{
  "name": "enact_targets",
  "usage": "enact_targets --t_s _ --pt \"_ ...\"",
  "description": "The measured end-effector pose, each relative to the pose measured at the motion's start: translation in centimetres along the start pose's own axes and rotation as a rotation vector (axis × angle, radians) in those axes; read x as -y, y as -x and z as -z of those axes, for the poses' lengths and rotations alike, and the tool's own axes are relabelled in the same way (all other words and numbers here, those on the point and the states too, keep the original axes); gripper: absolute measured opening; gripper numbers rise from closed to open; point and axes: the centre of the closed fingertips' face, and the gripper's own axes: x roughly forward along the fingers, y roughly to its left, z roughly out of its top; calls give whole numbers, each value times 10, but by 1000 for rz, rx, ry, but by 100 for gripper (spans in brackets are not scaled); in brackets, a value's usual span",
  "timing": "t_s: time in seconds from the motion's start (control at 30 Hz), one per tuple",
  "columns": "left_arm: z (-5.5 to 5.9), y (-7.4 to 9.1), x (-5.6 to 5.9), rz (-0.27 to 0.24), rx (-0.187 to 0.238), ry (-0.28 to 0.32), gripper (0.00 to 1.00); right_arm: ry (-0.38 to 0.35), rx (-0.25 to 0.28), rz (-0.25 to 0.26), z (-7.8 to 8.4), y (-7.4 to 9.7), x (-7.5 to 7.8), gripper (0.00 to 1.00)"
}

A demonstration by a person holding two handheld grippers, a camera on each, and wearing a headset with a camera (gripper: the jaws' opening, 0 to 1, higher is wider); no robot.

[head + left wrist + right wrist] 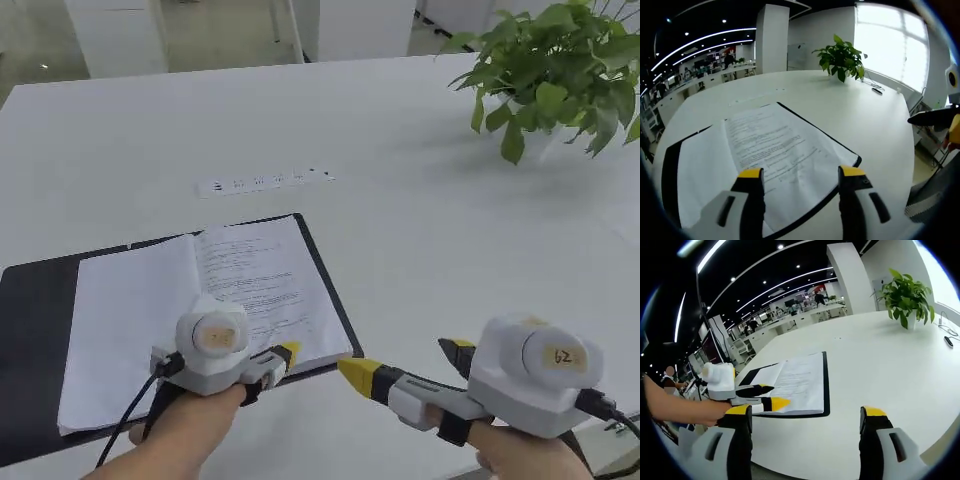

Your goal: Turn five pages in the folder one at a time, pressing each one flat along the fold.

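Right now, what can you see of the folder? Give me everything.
The folder is black and thin, lying open and flat on the white table. White paper covers most of it: the right page carries printed text, the left page looks blank. Its black shows as a wide band at left and a thin border at right. The left tool, jaws open, hangs over the right page's near edge; contact cannot be told.

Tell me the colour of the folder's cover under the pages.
Black. The folder shows it best in the head view, left of the white pages.
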Motion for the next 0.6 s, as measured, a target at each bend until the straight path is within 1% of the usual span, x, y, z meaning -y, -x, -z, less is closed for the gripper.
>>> enact_targets --t_s 0.1,0.13,0.2,0.23,0.27,0.3,0.33,0.37,0.4,0.43,0.47,0.57,0.6 --pt "10 -10 0 -23 -30 -1 53 -10 0 -1 0 -1 1 89" --pt "11 -12 0 -25 -35 -2 51 -12 -2 -2 1 -1 0 89" --pt "20 -16 -2 -45 -63 1 44 -11 -10 0 2 -1 1 89" --pt "24 -17 -3 -62 -67 -7 42 -16 -8 -2 2 -1 0 89" --pt "23 -16 -7 -89 -62 -63 40 -17 -9 -4 2 -2 0 89" --pt "23 -17 -5 -85 -49 -71 38 -18 -12 -5 3 -2 0 89" --pt "24 -17 -4 -82 -49 -52 38 -18 -15 -4 3 -2 0 89" --pt "24 -16 -6 -92 -43 -49 36 -17 -18 -6 4 -3 0 88" --pt "23 -16 -9 -97 -32 -61 29 -19 -22 -10 4 -3 -1 89" --pt "24 -16 -11 -101 -31 -60 22 -21 -25 -11 5 -4 -1 89" --pt "24 -16 -14 -109 -26 -65 18 -20 -29 -14 5 -4 -1 89" --pt "24 -15 -13 -96 -6 -100 17 -22 -34 -21 6 -6 -2 88" --pt "24 -15 -14 -95 -1 -93 16 -13 -33 -19 4 -8 -1 88"
